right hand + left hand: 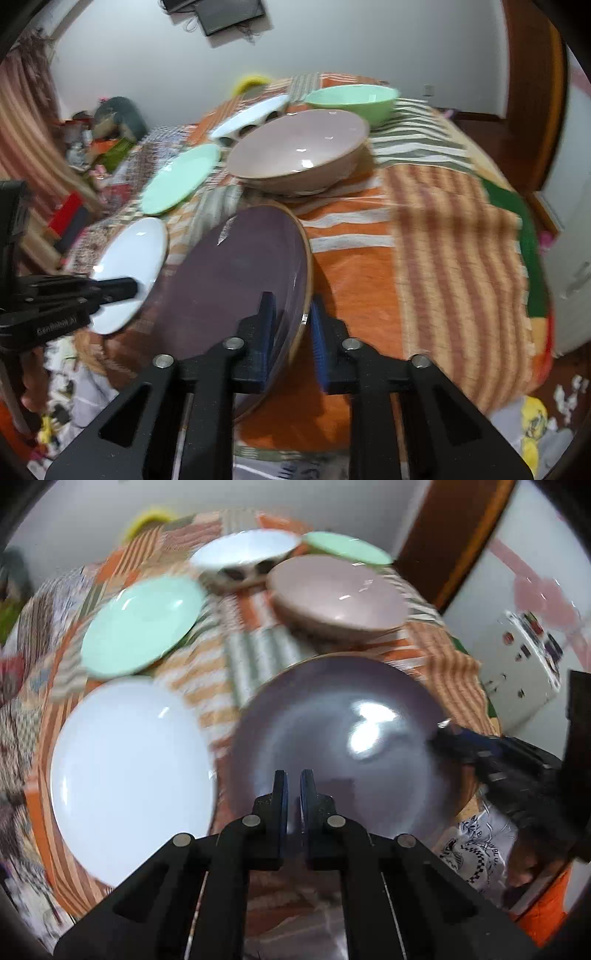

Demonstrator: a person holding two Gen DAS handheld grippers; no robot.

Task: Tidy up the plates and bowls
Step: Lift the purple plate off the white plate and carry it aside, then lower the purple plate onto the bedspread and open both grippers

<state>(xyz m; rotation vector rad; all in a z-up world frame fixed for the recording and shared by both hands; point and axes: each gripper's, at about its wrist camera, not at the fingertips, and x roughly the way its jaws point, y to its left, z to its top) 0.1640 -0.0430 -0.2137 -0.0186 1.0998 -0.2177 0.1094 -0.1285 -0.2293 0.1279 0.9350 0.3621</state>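
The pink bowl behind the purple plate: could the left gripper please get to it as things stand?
Probably not directly: the left gripper sits shut at the near edge of the purple plate, which lies between it and the pink bowl.

The purple plate (236, 280) looks like glazed ceramic, smooth and glossy, with bright glints and a tan unglazed-looking rim. The white plate (129, 775), mint plate (142, 626) and pink bowl (299, 151) share the same shiny glaze. The cloth (443, 240) beneath is woven, striped and matt. Each claw (292, 794) is matt black plastic with blue ribbed pads (319, 354) and small silver metal pins.
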